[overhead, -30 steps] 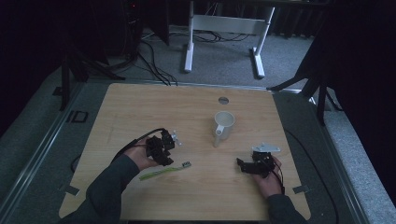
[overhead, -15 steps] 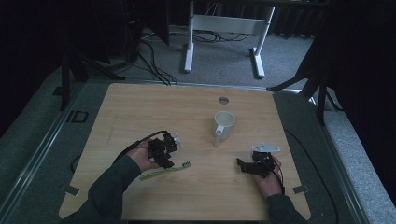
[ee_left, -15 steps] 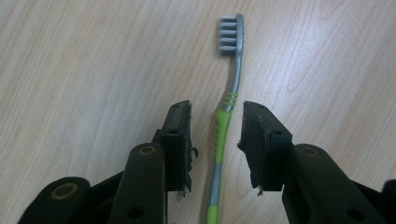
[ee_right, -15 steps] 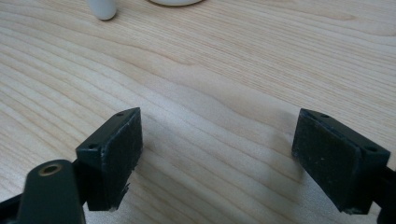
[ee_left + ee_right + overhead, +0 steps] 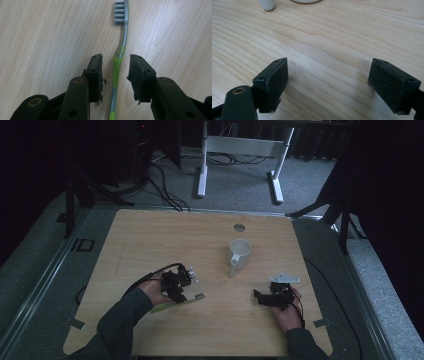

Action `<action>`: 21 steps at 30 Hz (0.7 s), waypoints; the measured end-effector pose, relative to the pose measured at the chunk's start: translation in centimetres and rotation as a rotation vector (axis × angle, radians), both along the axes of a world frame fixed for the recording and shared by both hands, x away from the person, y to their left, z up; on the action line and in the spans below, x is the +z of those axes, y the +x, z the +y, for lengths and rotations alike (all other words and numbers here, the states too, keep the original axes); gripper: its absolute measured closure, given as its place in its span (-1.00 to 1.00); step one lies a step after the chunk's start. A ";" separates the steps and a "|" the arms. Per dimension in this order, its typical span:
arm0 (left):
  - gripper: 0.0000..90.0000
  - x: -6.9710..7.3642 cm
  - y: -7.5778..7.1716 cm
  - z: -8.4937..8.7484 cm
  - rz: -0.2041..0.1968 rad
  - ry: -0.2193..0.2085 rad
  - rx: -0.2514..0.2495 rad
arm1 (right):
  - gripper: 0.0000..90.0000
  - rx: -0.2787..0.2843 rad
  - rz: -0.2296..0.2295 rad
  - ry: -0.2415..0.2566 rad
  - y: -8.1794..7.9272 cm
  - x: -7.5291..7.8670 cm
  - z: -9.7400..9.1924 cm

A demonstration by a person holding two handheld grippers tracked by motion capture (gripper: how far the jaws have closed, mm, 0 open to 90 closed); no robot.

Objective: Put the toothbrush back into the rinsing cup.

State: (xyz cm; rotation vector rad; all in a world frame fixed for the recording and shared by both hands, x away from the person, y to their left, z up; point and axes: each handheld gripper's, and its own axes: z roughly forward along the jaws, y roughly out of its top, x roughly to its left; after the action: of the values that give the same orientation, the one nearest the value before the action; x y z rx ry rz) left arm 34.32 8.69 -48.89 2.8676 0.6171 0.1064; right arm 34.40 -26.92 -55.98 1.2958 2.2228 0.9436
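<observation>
A green and grey toothbrush [image 5: 117, 67] lies flat on the wooden table [image 5: 150, 240], its bristle head pointing away from my left gripper. My left gripper [image 5: 115, 58] stands open over the handle, one pad on each side with a small gap to each. From above, the left gripper [image 5: 179, 292] sits at the table's front left, right above the toothbrush [image 5: 167, 307]. My right gripper [image 5: 259, 296] rests at the front right, jaws pointing left. In its own view the right gripper [image 5: 329, 72] is wide open over bare wood.
A white mug [image 5: 240, 253] stands upright right of centre, handle toward the front; its handle [image 5: 266, 3] shows at the top edge of the right gripper view. A round grommet [image 5: 239, 226] lies behind it. White desk legs [image 5: 202, 165] stand beyond the table.
My left gripper has shifted a little toward the front edge, down over the toothbrush handle. The right gripper, the mug and the toothbrush have stayed where they were.
</observation>
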 end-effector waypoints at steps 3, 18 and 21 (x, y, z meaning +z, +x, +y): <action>0.41 -0.3 0.0 -0.1 0.000 0.016 -0.003 | -0.65 0.000 0.000 0.000 0.0 0.0 0.0; 0.46 -1.1 0.1 -0.4 0.035 0.066 -0.023 | -0.65 0.000 0.000 0.000 0.0 0.0 0.0; 0.48 -1.2 0.0 -0.5 0.037 0.075 -0.026 | -0.65 0.000 0.000 0.000 0.0 0.0 0.0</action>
State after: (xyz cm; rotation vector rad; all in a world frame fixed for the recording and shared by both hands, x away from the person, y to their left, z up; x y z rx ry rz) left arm 34.36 8.22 -50.07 2.9547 0.5954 0.0742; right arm 34.40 -26.92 -55.98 1.2961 2.2227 0.9438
